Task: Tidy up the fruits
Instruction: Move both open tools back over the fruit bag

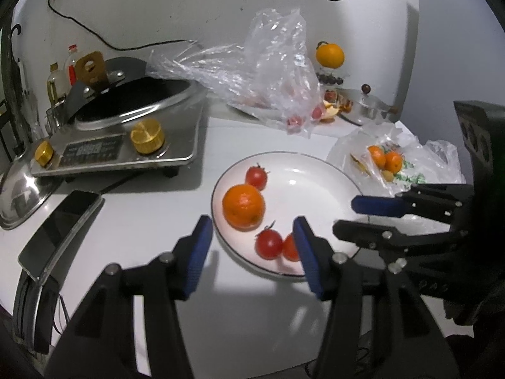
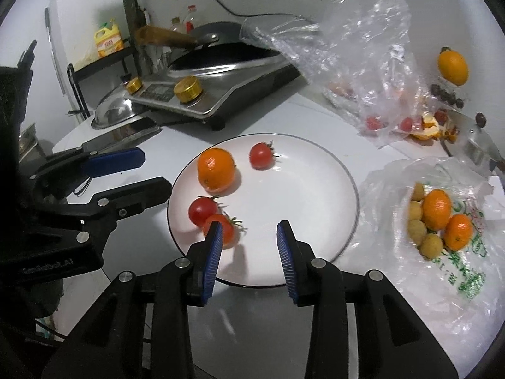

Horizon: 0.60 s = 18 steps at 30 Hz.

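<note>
A white plate (image 2: 300,195) with a dark rim holds one orange (image 2: 216,168) and three small tomatoes: one at the far side (image 2: 260,155), two touching at the near left (image 2: 202,211). My right gripper (image 2: 249,246) is open and empty over the plate's near edge, its left finger just in front of the nearest tomato. My left gripper (image 1: 252,246) is open and empty at the plate's (image 1: 315,183) left near rim, close to the orange (image 1: 243,202) and tomatoes (image 1: 269,242). A printed plastic bag (image 2: 442,221) right of the plate holds two oranges and several small yellowish fruits.
An induction cooker (image 1: 126,139) with a wok stands at back left, a phone (image 1: 60,227) and metal lid (image 1: 19,195) beside it. A crumpled clear bag (image 1: 271,72) with small red fruits, an orange (image 1: 329,54) and a steel pot lid (image 1: 369,104) lie behind.
</note>
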Available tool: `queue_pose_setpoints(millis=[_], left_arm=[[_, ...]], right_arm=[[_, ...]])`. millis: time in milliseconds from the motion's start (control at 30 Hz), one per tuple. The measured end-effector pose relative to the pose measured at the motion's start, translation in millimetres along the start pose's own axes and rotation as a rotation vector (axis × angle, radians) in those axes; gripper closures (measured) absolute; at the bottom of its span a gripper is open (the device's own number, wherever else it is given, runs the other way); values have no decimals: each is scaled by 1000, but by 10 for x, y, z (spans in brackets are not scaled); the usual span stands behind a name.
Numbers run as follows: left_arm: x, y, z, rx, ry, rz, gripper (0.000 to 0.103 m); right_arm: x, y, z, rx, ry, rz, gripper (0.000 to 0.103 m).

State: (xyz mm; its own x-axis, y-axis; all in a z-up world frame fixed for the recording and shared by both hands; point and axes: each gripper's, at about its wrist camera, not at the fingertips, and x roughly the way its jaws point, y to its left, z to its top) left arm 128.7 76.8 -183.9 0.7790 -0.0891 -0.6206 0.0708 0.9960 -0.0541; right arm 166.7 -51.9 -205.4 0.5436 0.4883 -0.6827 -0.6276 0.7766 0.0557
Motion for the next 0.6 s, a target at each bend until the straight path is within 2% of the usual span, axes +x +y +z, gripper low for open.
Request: queue_pose_setpoints(millis=[600], left_arm=[[-37, -613, 181, 64, -7, -14, 48]], right_arm=[[-508, -409, -124, 28, -84, -39, 65]])
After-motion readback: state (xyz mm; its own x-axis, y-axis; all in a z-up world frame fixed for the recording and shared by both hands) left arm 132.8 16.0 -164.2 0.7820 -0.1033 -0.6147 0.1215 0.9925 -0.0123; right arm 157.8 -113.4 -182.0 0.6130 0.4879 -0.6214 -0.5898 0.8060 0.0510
